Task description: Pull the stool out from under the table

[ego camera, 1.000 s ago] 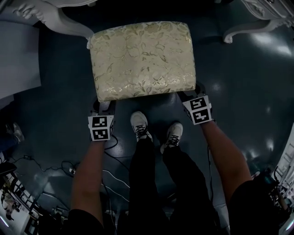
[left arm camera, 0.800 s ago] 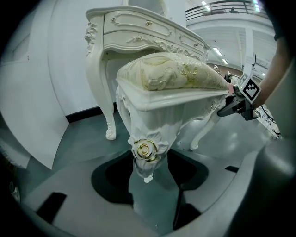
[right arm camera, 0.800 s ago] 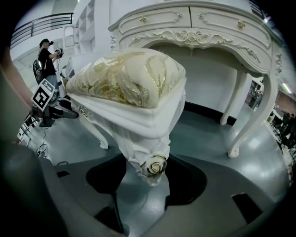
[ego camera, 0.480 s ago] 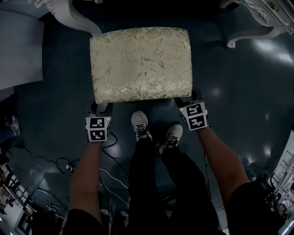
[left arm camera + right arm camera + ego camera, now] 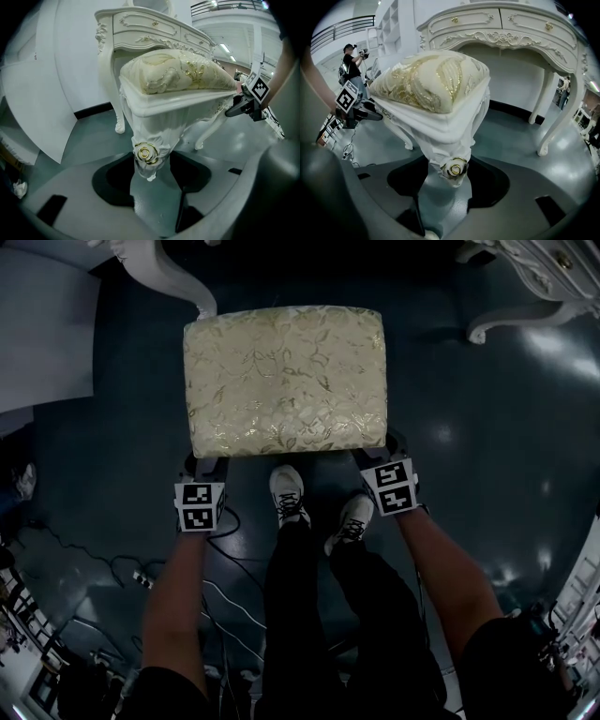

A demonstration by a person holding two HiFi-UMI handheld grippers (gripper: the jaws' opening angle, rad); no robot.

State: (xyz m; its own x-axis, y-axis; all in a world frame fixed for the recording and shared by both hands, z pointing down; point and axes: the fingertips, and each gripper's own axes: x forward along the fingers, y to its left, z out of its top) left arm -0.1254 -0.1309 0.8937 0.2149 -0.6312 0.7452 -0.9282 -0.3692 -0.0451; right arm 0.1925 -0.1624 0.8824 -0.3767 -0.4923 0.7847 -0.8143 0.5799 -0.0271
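1. The dark, glossy floor [image 5: 487, 427] fills the head view, with thin cables [image 5: 225, 596] trailing across it near the person.
2. The white carved dressing table with gold knobs [image 5: 506, 28] stands behind the stool. In the head view only its curved front legs show, at the top corners.
3. The white carved stool with a cream-and-gold floral cushion [image 5: 286, 381] stands on the floor just in front of the table. Its far-left corner is near one table leg and its near edge is towards the person.
4. The left gripper [image 5: 204, 470] is clamped on the stool's near-left corner leg, just below a gold-edged carved rose [image 5: 146, 153].
5. The right gripper [image 5: 377, 457] is likewise clenched around the near-right corner leg, under a matching rose [image 5: 456, 168].
6. The person's white shoes [image 5: 286, 495] stand between the two grippers, just short of the stool.
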